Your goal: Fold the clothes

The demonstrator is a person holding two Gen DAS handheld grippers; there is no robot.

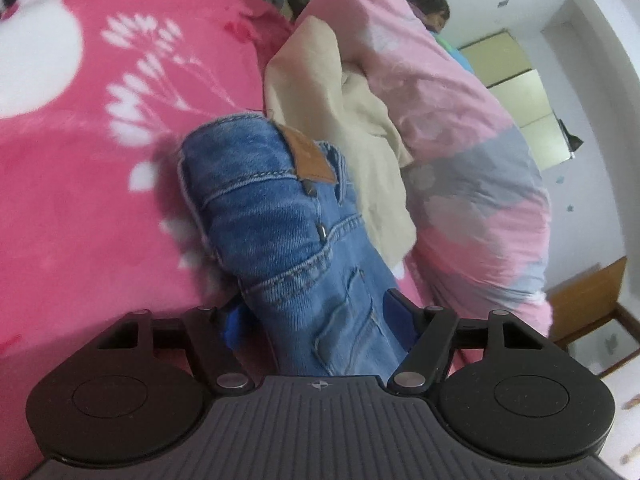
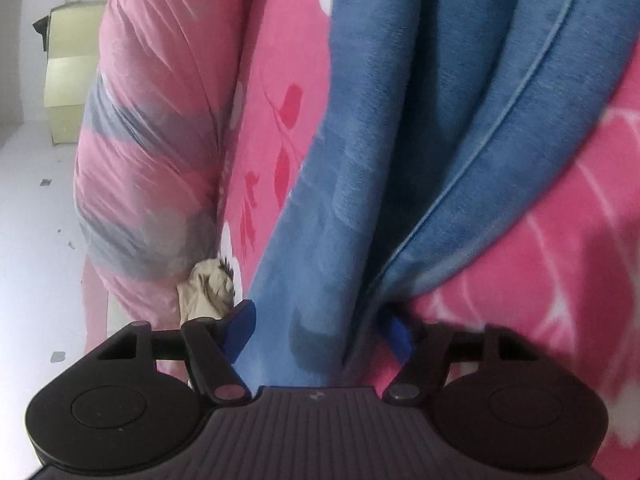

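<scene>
A pair of blue jeans (image 1: 272, 200) with a brown leather waist patch (image 1: 310, 156) lies bunched over the pink flowered blanket (image 1: 100, 208). In the left wrist view the waist end runs back between the blue pads (image 1: 400, 320) of my left gripper (image 1: 316, 316), which is shut on the thick denim. In the right wrist view the jeans' leg (image 2: 420, 120) stretches away from my right gripper (image 2: 320, 320). Its blue pads (image 2: 240, 326) press on the cloth from both sides.
A beige garment (image 1: 352, 120) lies crumpled beside the jeans, against a rolled pink and grey quilt (image 1: 460, 140). A person's head (image 1: 430, 6) shows behind the quilt. Pale yellow cabinets (image 1: 516, 92) and a wooden piece of furniture (image 1: 588, 300) stand by the white wall.
</scene>
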